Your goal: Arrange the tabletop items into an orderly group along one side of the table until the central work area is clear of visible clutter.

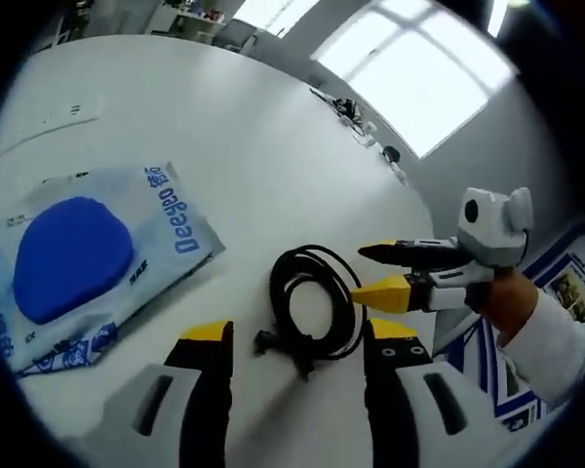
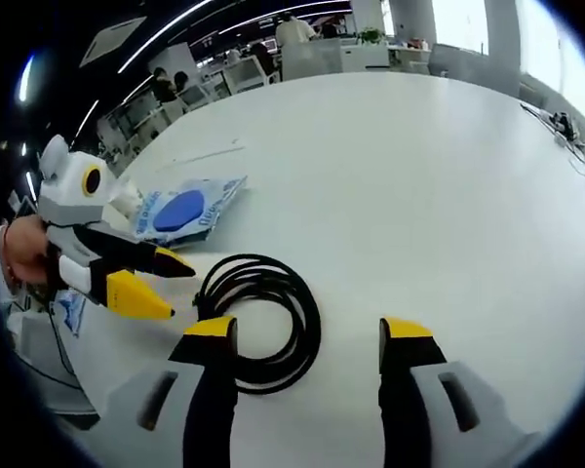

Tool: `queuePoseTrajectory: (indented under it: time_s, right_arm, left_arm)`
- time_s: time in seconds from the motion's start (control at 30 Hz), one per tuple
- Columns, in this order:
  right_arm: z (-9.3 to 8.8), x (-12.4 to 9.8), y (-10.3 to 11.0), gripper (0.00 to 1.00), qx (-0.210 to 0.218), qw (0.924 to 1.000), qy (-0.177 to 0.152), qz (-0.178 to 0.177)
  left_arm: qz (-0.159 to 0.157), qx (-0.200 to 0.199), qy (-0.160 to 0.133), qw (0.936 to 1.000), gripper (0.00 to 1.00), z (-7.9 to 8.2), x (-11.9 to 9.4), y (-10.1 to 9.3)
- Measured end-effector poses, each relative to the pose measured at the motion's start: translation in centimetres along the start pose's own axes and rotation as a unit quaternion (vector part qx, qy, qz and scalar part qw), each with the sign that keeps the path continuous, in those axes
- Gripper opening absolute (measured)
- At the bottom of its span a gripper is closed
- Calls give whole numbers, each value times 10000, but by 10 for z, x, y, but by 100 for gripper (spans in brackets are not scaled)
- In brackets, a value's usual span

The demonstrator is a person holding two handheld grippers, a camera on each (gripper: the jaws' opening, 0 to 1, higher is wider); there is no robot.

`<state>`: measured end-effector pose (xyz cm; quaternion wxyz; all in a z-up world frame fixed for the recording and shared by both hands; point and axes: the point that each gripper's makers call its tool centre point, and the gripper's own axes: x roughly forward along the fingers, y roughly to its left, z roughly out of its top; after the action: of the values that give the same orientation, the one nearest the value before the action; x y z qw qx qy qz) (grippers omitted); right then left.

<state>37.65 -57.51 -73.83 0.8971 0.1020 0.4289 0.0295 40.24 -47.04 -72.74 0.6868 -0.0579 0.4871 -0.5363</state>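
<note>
Coiled black cable (image 2: pixel 263 320): lying on the white table (image 2: pixel 419 175), just ahead of your right gripper (image 2: pixel 310 336), whose jaws are standing wide apart, holding nothing. Your left gripper (image 1: pixel 296 336) is likewise gaping empty behind the coil.

Blue-printed packet (image 1: pixel 88 258): lying left of it.

Risk: you are closing on one loop only, so the coil could spill open.

Obscured: the cable's plug end; most of the packet lettering.

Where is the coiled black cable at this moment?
The coiled black cable lies on the white table, between the left gripper and right gripper, with the blue packet beside it.
</note>
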Motion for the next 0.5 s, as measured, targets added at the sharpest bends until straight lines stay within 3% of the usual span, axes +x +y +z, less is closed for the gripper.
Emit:
queuePoseTrajectory:
  time_s: [0.17, 0.5]
  right_arm:
    - [4, -5, 2, 64, 16, 9999, -104, -2]
    - [9, -19, 16, 66, 38, 9995, -308, 56]
  left_arm:
    - [-43, 104, -35, 9999, 59, -4, -10, -3]
    - [-101, 361, -142, 9992, 70, -6, -33, -6]
